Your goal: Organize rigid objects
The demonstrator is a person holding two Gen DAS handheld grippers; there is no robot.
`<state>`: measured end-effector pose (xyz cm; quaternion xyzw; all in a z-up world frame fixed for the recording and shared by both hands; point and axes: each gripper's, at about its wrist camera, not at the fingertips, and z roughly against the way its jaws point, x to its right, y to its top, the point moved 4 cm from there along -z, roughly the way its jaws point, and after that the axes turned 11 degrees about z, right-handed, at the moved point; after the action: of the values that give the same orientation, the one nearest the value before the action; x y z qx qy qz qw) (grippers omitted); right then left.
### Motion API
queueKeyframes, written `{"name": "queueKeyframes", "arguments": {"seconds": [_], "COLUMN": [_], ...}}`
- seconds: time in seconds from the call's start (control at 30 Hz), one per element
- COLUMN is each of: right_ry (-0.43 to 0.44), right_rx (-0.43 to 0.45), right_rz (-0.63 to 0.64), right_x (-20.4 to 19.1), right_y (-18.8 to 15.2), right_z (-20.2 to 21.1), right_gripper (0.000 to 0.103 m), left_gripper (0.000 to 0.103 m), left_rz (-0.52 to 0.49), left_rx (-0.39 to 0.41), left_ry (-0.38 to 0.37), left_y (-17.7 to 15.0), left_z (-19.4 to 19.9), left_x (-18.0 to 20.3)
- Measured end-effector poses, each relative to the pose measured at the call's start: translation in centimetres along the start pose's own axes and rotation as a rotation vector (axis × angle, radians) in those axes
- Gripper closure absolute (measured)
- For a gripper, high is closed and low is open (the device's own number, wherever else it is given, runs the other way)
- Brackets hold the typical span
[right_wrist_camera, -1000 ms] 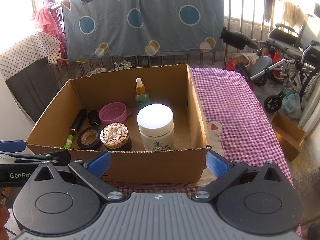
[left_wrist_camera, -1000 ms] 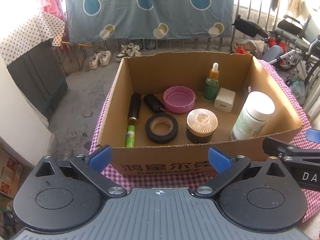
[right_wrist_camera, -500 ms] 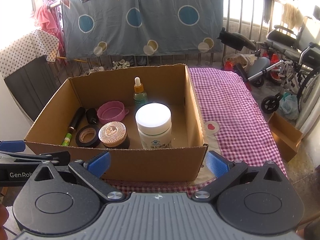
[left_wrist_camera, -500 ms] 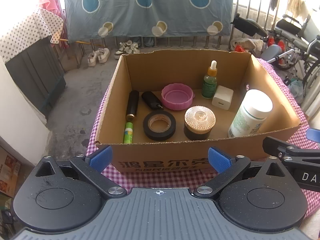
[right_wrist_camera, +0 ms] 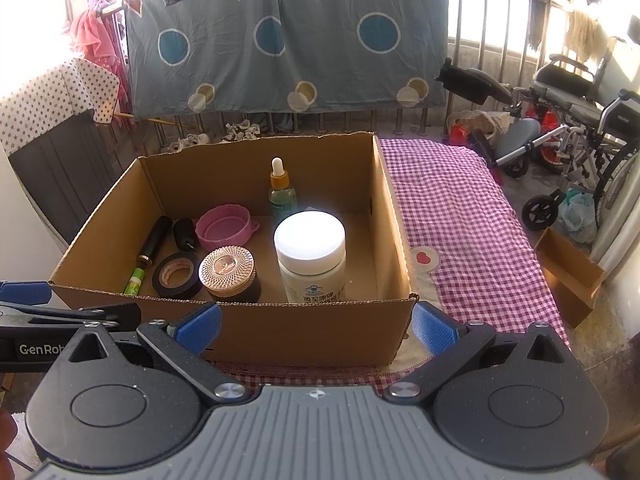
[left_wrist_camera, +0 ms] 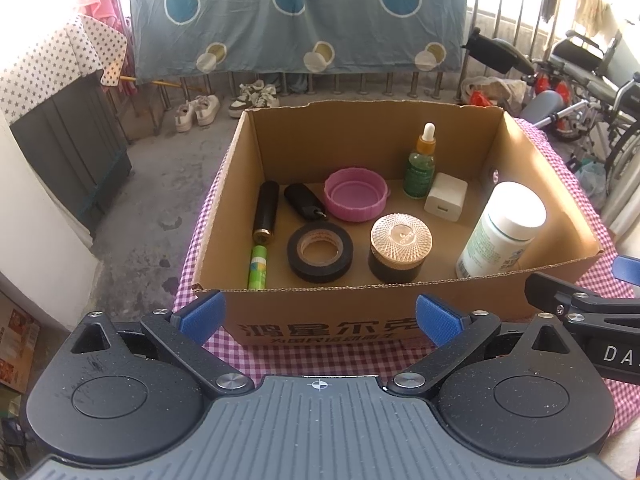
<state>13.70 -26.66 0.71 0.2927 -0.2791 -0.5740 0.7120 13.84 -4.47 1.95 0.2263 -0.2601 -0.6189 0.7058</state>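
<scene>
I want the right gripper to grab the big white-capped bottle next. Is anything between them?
Yes: the cardboard box's near wall stands between the open right gripper and the white-capped bottle. Above the rim, nothing visible blocks a reach from the top.

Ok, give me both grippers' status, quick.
Left gripper: open, holding nothing.
Right gripper: open, holding nothing.

Cardboard box (left_wrist_camera: 400, 322) on checkered cloth (right_wrist_camera: 460, 216)
</scene>
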Motion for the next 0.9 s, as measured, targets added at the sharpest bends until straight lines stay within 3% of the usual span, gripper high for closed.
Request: {"name": "queueKeyframes", "arguments": {"seconds": [0.9], "right_ry": [0.000], "right_rx": [-0.007], "right_rz": [-0.007], "right_x": [-0.09], "right_y": [-0.09], "right_z": [0.22], "right_gripper": [0.000], "left_gripper": [0.002], "left_rz": [-0.004], "left_rx": [0.001], "left_ry": [0.003], "left_y": [0.05], "left_z": [0.18], "left_x": [-0.07]}}
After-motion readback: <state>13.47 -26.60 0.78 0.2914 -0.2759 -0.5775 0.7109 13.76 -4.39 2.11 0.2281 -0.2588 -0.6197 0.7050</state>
